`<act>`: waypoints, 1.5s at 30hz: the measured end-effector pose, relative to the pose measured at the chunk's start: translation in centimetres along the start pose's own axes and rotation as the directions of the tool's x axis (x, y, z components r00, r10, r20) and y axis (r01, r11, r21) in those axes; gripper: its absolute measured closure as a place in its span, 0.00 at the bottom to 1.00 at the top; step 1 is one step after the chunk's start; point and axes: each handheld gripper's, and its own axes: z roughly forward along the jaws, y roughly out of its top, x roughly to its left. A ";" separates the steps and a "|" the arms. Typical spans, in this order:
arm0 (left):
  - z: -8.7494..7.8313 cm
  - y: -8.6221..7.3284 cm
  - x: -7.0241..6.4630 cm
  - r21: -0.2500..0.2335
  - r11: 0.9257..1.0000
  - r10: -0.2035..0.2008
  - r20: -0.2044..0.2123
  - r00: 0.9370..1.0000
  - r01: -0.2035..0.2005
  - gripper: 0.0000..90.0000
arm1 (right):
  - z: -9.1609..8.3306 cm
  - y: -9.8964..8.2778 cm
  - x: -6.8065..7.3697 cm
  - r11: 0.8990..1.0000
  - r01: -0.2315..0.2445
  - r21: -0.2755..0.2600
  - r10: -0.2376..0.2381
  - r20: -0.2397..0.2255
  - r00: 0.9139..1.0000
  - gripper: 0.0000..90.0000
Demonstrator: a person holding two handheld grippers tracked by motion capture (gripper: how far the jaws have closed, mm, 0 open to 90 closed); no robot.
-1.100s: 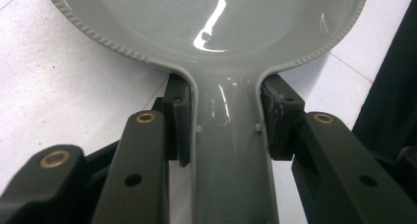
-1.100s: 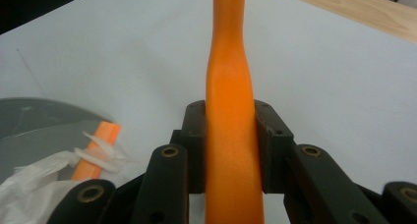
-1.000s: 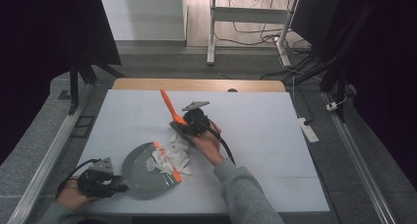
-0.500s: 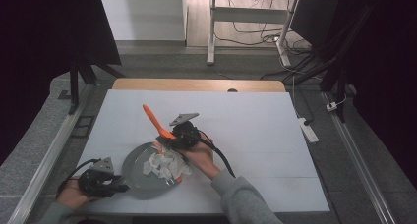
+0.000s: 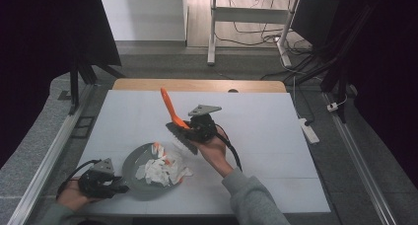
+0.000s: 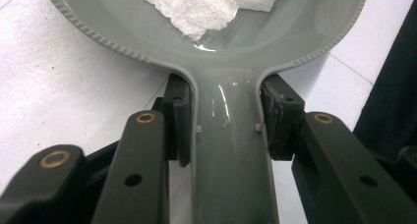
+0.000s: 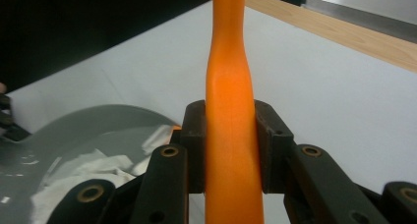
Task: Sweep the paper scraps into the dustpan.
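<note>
Right gripper point(image 5: 190, 131) clamped on orange brush handle point(image 7: 228, 116), brush raised above grey dustpan point(image 5: 135, 168). Left gripper point(image 6: 223, 123) clamped on dustpan handle; its view shows torn paper point(image 6: 196, 10) inside pan, ahead of jaws.

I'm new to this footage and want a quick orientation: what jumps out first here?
The bright orange brush handle sticks up mid-table, clamped in the right tool. Near the front left edge, the left tool grips the handle of a grey dustpan heaped with torn white paper scraps.
</note>
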 end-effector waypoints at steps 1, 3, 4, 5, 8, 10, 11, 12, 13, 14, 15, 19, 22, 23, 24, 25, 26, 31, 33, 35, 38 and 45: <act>0.0 0.0 0.0 0.000 1.000 0.000 0.000 1.000 0.000 0.69 | 0.0 -0.1 -0.2 1.000 0.002 0.009 -0.002 0.013 1.000 0.79; 0.0 0.0 0.0 0.001 1.000 0.001 0.000 1.000 -0.001 0.69 | 0.1 -0.3 -0.7 1.000 -0.007 0.023 0.007 0.028 1.000 0.79; 0.0 0.0 0.0 0.001 1.000 0.001 -0.001 1.000 -0.001 0.69 | 0.3 -0.5 -0.9 0.999 -0.015 0.030 0.014 0.035 0.999 0.79; 0.0 0.0 0.0 0.001 1.000 0.000 -0.001 1.000 0.000 0.69 | 0.5 -0.6 -1.2 0.999 -0.023 0.036 0.022 0.040 0.999 0.79; 0.0 0.0 0.0 0.000 1.000 0.001 -0.001 1.000 -0.001 0.69 | 1.3 -0.9 -1.7 0.998 -0.034 0.058 0.031 0.054 0.998 0.79; 0.0 0.0 0.0 -0.001 1.000 0.001 0.001 1.000 -0.001 0.69 | 1.8 -1.1 -1.9 0.997 -0.043 0.069 0.038 0.060 0.997 0.79; 0.0 0.0 0.0 -0.001 1.000 0.001 0.000 1.000 -0.001 0.69 | 2.1 -1.2 -2.1 0.996 -0.048 0.077 0.043 0.061 0.997 0.79; 0.0 0.0 0.0 -0.001 1.000 0.001 0.001 1.000 -0.001 0.69 | 2.3 -1.2 -2.1 0.996 -0.049 0.080 0.044 0.062 0.997 0.79; 0.0 0.0 0.0 -0.001 1.000 0.001 0.000 1.000 -0.001 0.69 | 2.5 -1.3 -2.2 0.995 -0.049 0.083 0.044 0.064 0.997 0.79; 0.0 0.0 0.0 -0.001 1.000 0.001 0.000 1.000 -0.001 0.69 | 2.6 -1.3 -2.2 0.995 -0.053 0.086 0.047 0.066 0.997 0.79; 0.0 0.0 0.0 -0.003 1.000 0.000 -0.001 1.000 0.000 0.69 | 2.7 -1.4 -2.2 0.995 -0.054 0.087 0.048 0.066 0.997 0.79; 0.0 0.0 0.0 0.000 1.000 0.002 -0.001 1.000 -0.002 0.69 | 3.2 -1.5 -2.3 0.993 -0.054 0.101 0.047 0.072 0.996 0.79; 0.0 0.0 0.0 0.000 1.000 0.001 -0.002 1.000 -0.001 0.69 | 3.6 -1.4 -2.3 0.993 -0.056 0.103 0.049 0.072 0.996 0.79; 0.0 0.0 0.0 0.000 1.000 0.002 -0.002 1.000 -0.002 0.69 | 3.8 -1.3 -2.3 0.992 -0.059 0.108 0.052 0.071 0.996 0.79; 0.0 0.0 0.0 0.000 1.000 0.001 -0.002 1.000 -0.001 0.69 | 4.0 -1.2 -2.3 0.992 -0.058 0.112 0.050 0.071 0.996 0.79; 0.0 0.0 0.0 0.000 1.000 0.001 -0.003 1.000 -0.001 0.69 | 4.2 -1.2 -2.2 0.991 -0.059 0.119 0.051 0.070 0.996 0.79; 0.0 0.0 0.0 0.000 1.000 0.001 -0.003 1.000 -0.001 0.69 | 4.5 -1.1 -2.0 0.990 -0.060 0.126 0.052 0.066 0.996 0.79; 0.0 0.0 0.0 0.002 1.000 0.003 -0.001 1.000 -0.003 0.69 | 5.5 -0.8 -1.0 0.987 -0.041 0.158 0.035 0.040 0.999 0.79; 0.0 0.0 0.0 0.002 1.000 0.003 -0.001 1.000 -0.003 0.69 | 5.7 -0.8 -0.7 0.986 -0.030 0.164 0.026 0.028 0.999 0.79; 0.0 0.0 0.0 0.002 1.000 0.002 -0.001 1.000 -0.002 0.69 | 5.9 -0.7 -0.1 0.984 -0.016 0.175 0.014 0.013 1.000 0.79; 0.1 0.0 0.0 0.002 1.000 0.002 0.000 1.000 -0.002 0.69 | 6.0 -0.7 1.0 0.981 0.015 0.191 -0.013 -0.010 1.000 0.79; 0.1 0.1 -0.1 0.001 1.000 -0.002 0.001 1.000 0.002 0.69 | 5.8 -0.8 2.7 0.981 -0.004 0.194 0.028 -0.122 0.992 0.79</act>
